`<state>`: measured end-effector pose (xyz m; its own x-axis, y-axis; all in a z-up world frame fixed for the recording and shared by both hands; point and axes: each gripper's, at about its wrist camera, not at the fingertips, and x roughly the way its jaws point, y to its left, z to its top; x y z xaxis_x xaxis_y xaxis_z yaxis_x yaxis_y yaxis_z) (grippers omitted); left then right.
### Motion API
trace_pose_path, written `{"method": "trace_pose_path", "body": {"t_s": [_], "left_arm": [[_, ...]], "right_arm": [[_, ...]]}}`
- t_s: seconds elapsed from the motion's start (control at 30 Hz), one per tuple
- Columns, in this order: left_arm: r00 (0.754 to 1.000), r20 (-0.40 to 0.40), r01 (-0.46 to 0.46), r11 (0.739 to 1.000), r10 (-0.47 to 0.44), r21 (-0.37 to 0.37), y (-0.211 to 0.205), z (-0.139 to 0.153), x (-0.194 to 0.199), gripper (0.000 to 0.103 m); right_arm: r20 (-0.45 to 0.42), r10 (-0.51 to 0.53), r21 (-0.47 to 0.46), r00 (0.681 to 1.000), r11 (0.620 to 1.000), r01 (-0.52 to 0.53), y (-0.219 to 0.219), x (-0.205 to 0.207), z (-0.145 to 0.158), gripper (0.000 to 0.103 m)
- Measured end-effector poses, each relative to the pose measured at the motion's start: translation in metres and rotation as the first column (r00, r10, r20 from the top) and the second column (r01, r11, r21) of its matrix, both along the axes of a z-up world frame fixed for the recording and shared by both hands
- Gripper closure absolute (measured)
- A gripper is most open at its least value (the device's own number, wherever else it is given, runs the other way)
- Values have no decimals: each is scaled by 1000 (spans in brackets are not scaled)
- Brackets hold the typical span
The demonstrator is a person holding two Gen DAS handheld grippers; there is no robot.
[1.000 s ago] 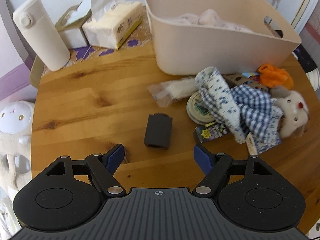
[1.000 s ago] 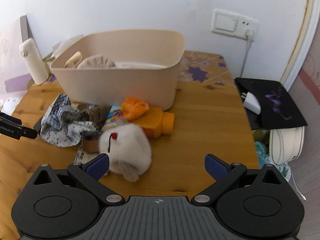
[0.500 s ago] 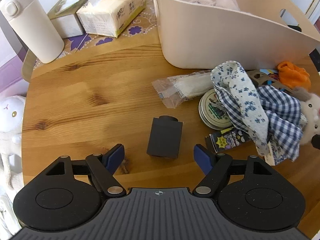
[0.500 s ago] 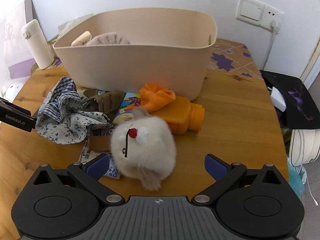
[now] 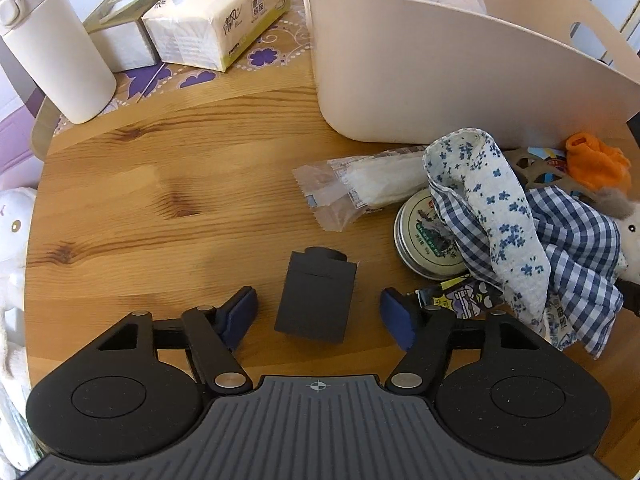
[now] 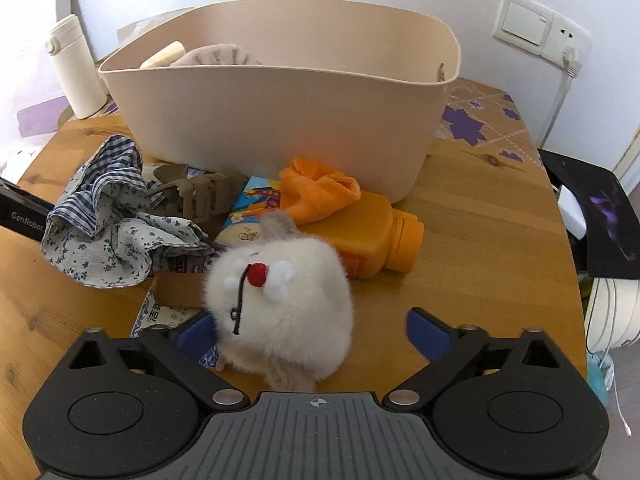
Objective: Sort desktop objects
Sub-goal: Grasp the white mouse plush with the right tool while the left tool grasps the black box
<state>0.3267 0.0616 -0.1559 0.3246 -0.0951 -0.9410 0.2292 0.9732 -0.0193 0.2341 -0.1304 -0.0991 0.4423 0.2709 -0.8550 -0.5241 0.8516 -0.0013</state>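
Note:
A small black box (image 5: 316, 296) lies on the wooden table (image 5: 160, 200) between the blue pads of my left gripper (image 5: 320, 312). Its jaws are closing, with a gap still showing on each side of the box. In the right wrist view a fluffy white plush toy (image 6: 280, 304) with a red nose sits between the pads of my right gripper (image 6: 312, 334). Those jaws are closing too: the left pad is at the fur and the right pad stands clear of it. A beige bin (image 6: 280, 128) stands behind, with soft items inside.
A checked and floral cloth (image 5: 520, 220) is heaped beside a round tin (image 5: 424, 236) and a plastic packet (image 5: 360, 188). An orange bottle (image 6: 376, 236) and orange cloth (image 6: 320, 188) lie by the bin. A tissue pack (image 5: 220, 12) and white flask (image 5: 52, 44) stand at the back left.
Both grippers have come down and forward. The black box now lies between the left pads and the plush toy between the right pads. Both pairs of jaws have narrowed.

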Motion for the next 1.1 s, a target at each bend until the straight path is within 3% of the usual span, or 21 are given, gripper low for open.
{"method": "trace_pose_path", "body": {"t_s": [0.17,0.33,0.4,0.5,1.1], "left_arm": [[1000,12,13,1000,-13,-8,-1,1,0,46],[1000,22,16,1000,-16,-11,-2,3,-1,64],[1000,24,10,1000,-10,-10,-2,4,-1,70],[1000,17,12,1000,-12,-15,-1,5,-2,71],[996,46,78,997,-77,-19,-5,18,-33,71]], "right_arm": [[-16,30,4,999,1000,-30,2,0,-3,26],[-33,57,3,998,998,-57,4,-3,-6,65],[-32,60,-3,998,998,-60,3,-4,-5,71],[-36,58,-7,998,998,-58,1,-5,-5,81],[-11,28,-18,1000,999,-28,-25,-36,7,84]]}}
